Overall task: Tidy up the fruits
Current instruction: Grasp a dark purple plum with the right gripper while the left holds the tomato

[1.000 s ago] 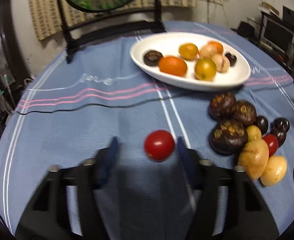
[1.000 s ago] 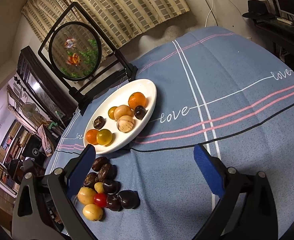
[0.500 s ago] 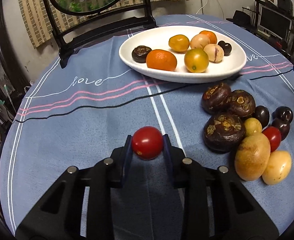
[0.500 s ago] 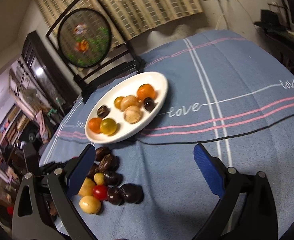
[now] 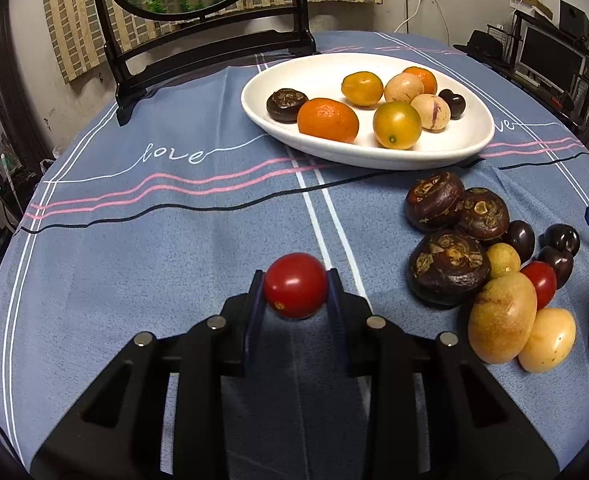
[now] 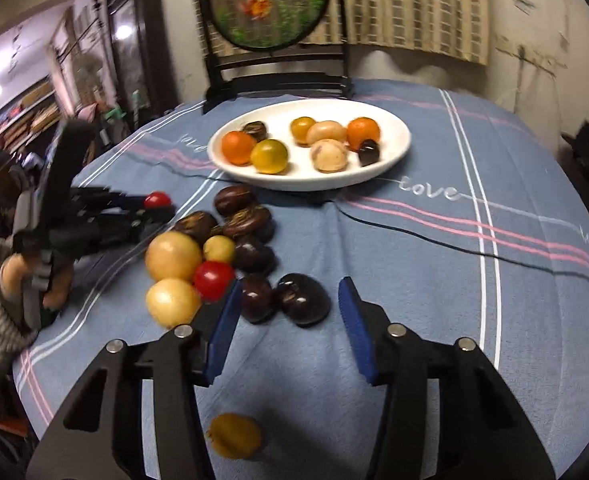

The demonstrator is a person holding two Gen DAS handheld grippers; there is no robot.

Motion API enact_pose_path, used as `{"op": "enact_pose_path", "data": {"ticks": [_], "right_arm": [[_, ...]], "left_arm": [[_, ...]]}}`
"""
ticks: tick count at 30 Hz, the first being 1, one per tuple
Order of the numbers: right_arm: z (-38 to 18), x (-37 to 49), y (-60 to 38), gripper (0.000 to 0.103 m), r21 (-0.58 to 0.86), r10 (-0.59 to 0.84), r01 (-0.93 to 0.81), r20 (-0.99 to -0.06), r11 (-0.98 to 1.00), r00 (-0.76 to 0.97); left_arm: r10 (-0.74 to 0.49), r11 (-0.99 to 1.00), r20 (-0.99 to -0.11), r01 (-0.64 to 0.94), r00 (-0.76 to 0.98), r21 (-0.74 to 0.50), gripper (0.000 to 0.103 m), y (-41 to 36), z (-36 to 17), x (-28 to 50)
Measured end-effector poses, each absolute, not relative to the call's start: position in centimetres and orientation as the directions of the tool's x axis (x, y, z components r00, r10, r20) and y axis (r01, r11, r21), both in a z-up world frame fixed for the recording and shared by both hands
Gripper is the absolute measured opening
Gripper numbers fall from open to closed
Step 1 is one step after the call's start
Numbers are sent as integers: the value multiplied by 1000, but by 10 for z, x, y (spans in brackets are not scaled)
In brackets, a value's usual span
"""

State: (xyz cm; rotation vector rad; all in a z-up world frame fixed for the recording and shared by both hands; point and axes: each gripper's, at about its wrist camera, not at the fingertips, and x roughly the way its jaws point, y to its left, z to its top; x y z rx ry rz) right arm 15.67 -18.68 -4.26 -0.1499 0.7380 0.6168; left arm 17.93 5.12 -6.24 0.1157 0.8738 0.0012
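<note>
Plainly, the left gripper [image 5: 296,286] is clamped on a glossy red tomato [image 5: 295,285], over a broad bare stretch of blue striped tablecloth [image 5: 166,240] left of the fruit pile. The right gripper [image 6: 290,312] hangs near the pile's edge, its jaws closing, a smooth dark chestnut [image 6: 303,304] lying between the blue pads, untouched. Behind, the white oval plate [image 5: 470,140] holds round orange, yellow and tan fruits. Rough, knobbly water chestnuts [image 5: 448,266] crowd against a smooth yellow fruit [image 5: 502,318].
</note>
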Motion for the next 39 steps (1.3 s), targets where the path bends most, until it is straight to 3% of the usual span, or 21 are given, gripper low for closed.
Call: {"op": "enact_pose_path", "data": {"ticks": [4,12,17,24,28,39], "right_arm": [[-49,150,-171,50,-97,392,-624,-699,776,597],[-63,160,-170,48,-185,366,-673,-721,716,588],[-64,164,-166,45,-242,362,-681,-700,691,616],[-65,186,-163,33,-165,425,-732,-722,661,547],[-64,197,-161,32,-116,447,-744,-735,658,510],[-65,210,-154,32,-32,483,-740,-739,671,470]], "left_arm": [[49,994,-765,47,643,104,31,51,-63,180],[52,993,-764,46,643,107,32,51,-63,180],[58,994,-765,31,641,101,38,54,-63,180],[63,996,-768,13,637,93,46,58,-63,182],[67,996,-770,1,635,87,51,61,-63,183],[63,997,-771,0,634,82,52,62,-64,183]]}}
